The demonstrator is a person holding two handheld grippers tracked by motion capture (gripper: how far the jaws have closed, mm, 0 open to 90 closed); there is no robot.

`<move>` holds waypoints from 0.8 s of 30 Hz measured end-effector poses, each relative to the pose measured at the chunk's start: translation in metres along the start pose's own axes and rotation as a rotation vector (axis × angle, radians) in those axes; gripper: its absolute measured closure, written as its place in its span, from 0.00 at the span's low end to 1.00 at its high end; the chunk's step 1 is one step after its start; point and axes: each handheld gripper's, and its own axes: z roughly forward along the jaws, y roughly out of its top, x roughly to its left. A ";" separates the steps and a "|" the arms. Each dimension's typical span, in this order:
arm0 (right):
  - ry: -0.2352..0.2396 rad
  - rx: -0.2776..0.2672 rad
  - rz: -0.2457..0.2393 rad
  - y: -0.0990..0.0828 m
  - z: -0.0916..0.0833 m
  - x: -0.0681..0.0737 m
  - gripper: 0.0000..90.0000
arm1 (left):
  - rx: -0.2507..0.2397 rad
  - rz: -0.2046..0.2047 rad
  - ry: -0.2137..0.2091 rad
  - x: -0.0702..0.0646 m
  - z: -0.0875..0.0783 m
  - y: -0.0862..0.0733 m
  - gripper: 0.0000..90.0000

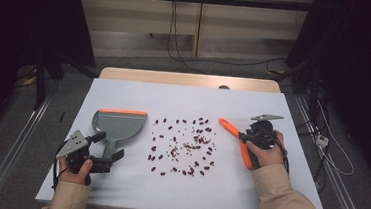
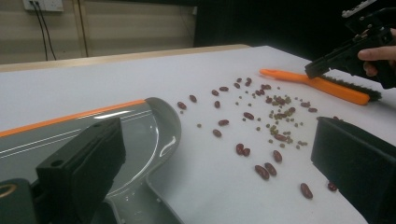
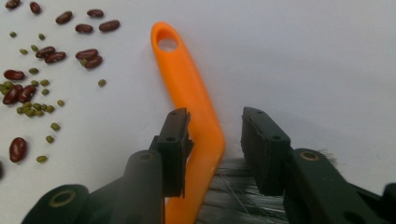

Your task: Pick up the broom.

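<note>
An orange-handled brush (image 1: 234,131) lies on the white table right of a scatter of red and small green beans (image 1: 185,147). My right gripper (image 1: 245,137) straddles the brush handle (image 3: 187,84) near its bend. One pad rests against the handle and a gap shows at the other, so the jaws stand open. A grey dustpan (image 1: 119,124) with an orange lip lies to the left of the beans. My left gripper (image 1: 110,146) is wide open astride the dustpan's handle (image 2: 140,200). From the left gripper view the beans (image 2: 271,126), the brush (image 2: 317,84) and the right gripper (image 2: 322,67) sit farther off.
The white sheet (image 1: 139,93) covers a wooden table whose far edge (image 1: 190,79) shows behind it. Cables run over the floor at the back and right. Bare sheet lies in front of and behind the beans.
</note>
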 end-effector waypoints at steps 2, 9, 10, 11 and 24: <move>0.007 0.034 0.004 0.001 0.004 0.000 0.71 | 0.002 0.001 -0.001 0.000 0.000 0.000 0.03; 0.002 0.112 -0.013 0.006 0.015 0.007 0.75 | 0.002 0.006 0.007 0.000 -0.001 0.000 0.03; 0.002 0.112 -0.013 0.006 0.015 0.007 0.75 | -0.002 0.002 0.009 0.000 -0.001 0.000 0.03; 0.004 0.113 -0.003 0.006 0.015 0.006 0.75 | -0.002 0.003 0.010 0.000 -0.001 0.000 0.03; 0.067 0.102 0.084 0.008 0.013 -0.005 0.79 | -0.008 0.013 0.010 0.000 -0.001 0.002 0.03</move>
